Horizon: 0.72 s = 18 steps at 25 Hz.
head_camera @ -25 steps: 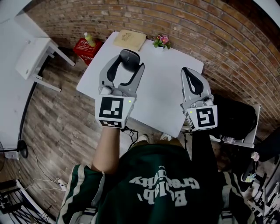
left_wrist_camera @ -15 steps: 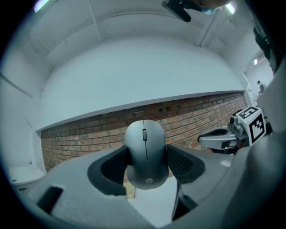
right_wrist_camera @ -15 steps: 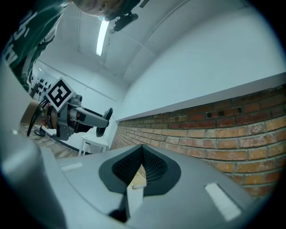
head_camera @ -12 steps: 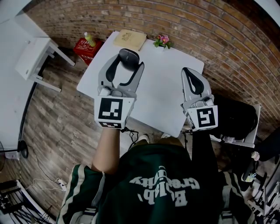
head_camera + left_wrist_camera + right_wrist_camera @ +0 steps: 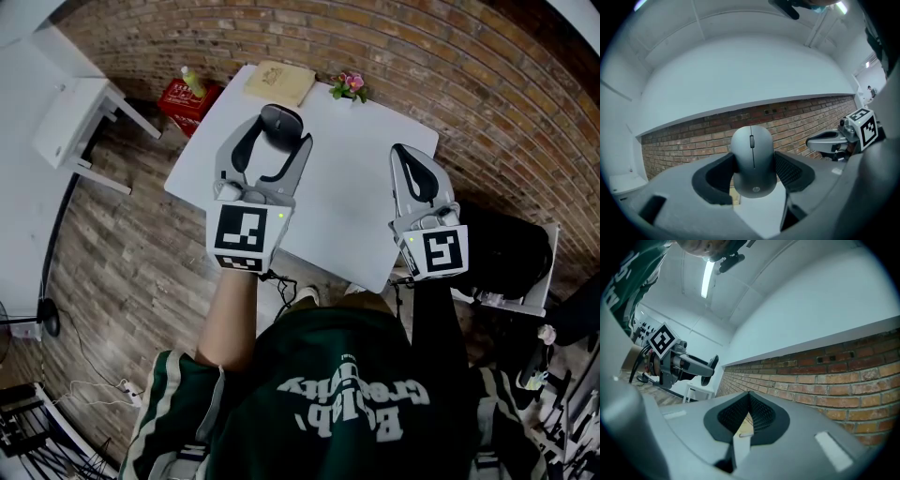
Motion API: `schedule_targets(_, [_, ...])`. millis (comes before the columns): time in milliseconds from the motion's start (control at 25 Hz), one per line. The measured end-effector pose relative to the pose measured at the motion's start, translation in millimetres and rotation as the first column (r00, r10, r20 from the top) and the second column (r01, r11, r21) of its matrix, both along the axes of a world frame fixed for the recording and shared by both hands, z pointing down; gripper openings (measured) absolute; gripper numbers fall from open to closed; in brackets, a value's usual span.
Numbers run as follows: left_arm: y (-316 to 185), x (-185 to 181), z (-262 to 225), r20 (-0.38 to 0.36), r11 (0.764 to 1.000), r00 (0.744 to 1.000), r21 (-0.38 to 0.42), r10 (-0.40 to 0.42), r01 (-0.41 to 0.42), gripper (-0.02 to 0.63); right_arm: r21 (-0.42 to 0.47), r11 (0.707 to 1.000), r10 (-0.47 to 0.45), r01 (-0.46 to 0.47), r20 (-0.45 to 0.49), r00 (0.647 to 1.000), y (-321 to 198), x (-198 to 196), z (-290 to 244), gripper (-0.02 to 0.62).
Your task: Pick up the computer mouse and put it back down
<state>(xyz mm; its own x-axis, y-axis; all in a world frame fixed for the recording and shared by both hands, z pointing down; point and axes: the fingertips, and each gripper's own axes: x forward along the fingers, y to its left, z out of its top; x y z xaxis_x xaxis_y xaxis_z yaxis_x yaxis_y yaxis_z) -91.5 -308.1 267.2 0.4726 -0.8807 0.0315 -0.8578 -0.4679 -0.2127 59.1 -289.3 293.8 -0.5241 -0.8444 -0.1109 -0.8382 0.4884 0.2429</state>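
A dark grey computer mouse (image 5: pixel 753 161) sits pinched between the black pads of my left gripper (image 5: pixel 753 172), which is shut on it. It is held off the table, its scroll wheel facing up, with the brick wall behind. From the head view the mouse (image 5: pixel 280 117) hangs over the far left part of the white table (image 5: pixel 347 197), at the tip of the left gripper (image 5: pixel 277 131). My right gripper (image 5: pixel 404 155) hovers over the table's right side; its jaws (image 5: pixel 749 398) meet at the tips with nothing between them.
A tan book (image 5: pixel 277 82) and a small pot of pink flowers (image 5: pixel 348 87) sit at the table's far edge. A red crate with a bottle (image 5: pixel 187 98) and a white side table (image 5: pixel 75 122) stand to the left. A black seat (image 5: pixel 506 253) is at right.
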Motion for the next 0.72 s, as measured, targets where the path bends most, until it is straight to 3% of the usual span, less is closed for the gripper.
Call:
schedule_targets(360, [-12.0,13.5,56.8,0.059,0.990,0.997,-0.139,0.040,-0.032,0.281,-0.016,1.000,0.007,-0.007,-0.001,1.000,-1.1,3.8,5.0,0.014])
schedule_targets(720, [-16.7,23.8,145.5,0.092,0.942,0.993,-0.333,0.080,-0.045,0.281,-0.030,0.999,0.023,-0.023,0.000,1.000,0.3,12.6,11.3,0.014])
